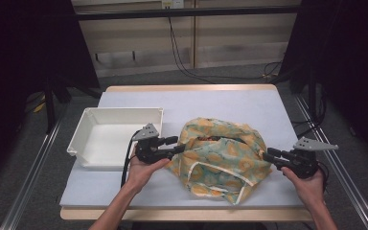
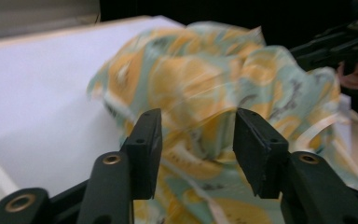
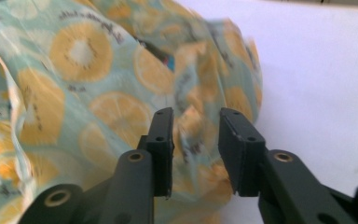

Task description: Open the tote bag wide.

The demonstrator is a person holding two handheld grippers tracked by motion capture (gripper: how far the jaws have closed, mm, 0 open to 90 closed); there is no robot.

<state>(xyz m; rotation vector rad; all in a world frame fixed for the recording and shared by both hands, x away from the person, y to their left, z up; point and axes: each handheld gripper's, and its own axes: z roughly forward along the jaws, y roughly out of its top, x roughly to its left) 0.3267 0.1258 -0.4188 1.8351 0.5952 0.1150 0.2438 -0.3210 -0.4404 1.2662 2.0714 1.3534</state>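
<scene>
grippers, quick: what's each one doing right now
left gripper: open, gripping nothing, jaws at the citrus-print cloth bag.
right gripper: open, gripping nothing, at the bag's other side.

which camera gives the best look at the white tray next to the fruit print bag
The high view: the white tray shows whole there, all four walls and its bare floor, left of the fruit print bag. The left gripper view catches just a pale sliver at its bottom left that may be the tray's edge. The right gripper view looks at the bag.
</scene>
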